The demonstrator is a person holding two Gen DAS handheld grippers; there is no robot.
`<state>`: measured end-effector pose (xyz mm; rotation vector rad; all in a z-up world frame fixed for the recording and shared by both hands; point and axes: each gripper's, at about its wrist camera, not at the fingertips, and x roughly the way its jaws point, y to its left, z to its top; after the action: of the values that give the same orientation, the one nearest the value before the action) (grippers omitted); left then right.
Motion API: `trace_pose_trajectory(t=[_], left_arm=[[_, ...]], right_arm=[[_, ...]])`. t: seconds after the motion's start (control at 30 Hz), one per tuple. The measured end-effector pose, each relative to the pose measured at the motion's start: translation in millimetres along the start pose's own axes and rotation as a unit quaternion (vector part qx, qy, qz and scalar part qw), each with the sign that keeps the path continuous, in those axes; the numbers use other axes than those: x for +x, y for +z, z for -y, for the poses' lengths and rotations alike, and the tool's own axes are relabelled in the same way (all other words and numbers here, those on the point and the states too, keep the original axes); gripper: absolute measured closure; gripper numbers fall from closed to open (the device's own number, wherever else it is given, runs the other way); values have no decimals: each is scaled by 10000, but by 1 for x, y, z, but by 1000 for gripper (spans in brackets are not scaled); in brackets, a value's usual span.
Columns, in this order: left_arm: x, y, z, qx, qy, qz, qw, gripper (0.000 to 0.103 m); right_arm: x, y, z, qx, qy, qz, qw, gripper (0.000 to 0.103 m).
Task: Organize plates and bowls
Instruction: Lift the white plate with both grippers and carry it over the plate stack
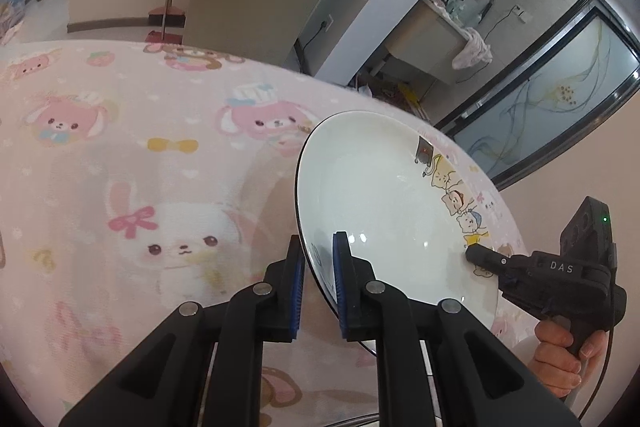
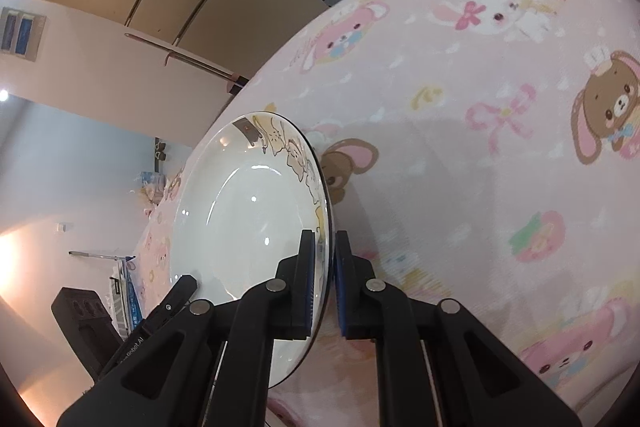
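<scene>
We pinch the white cartoon-printed ceramic plate [image 1: 380, 211] by opposite rims, left hand-held gripper [image 1: 318, 283] and right hand-held gripper [image 2: 324, 287], above the pink-clothed worktop [image 1: 120, 115]; judgement: keep both level, lower together

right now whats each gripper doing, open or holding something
Left gripper: closed on the rim of the white cartoon plate.
Right gripper: closed on the opposite rim of the same plate.

We hold the plate [image 1: 380, 195] above the tablecloth [image 1: 140, 147], left gripper [image 1: 318, 267] and right gripper [image 2: 324, 267] on opposite rims.
</scene>
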<state>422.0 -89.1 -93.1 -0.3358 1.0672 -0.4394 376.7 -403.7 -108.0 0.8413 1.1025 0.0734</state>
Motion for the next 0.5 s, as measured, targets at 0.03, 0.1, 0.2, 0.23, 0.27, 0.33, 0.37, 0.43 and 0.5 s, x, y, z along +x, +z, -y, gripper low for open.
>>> trace_pose_trajectory(t=[0.03,0.1,0.2,0.23,0.27,0.33,0.37,0.43,0.5], left_arm=[[-4,1,-1,-21,-44,66,10000,90],[-13,3,1,9,-98,151,9998,90],[-25,3,5,124,-86,327,9994,90],[-30,4,7,171,-67,373,9991,90],[-35,4,10,222,-41,414,9989,90],[-44,6,15,268,0,465,9986,90],[-51,7,18,285,18,496,9984,90],[-63,7,24,308,-4,569,9979,90],[-80,7,27,353,5,668,9971,90]], right_arm=[[-2,0,-2,-3,35,12,10000,94],[-7,-2,-8,-60,96,67,9999,94],[-19,-3,-16,-180,158,189,9995,94],[-25,-4,-21,-235,162,261,9993,94],[-30,-5,-26,-309,161,342,9988,94],[-43,-9,-35,-437,203,486,9977,94],[-49,-10,-40,-475,260,544,9970,94],[-60,-13,-47,-568,333,647,9957,94],[-69,-17,-53,-643,384,735,9945,94]])
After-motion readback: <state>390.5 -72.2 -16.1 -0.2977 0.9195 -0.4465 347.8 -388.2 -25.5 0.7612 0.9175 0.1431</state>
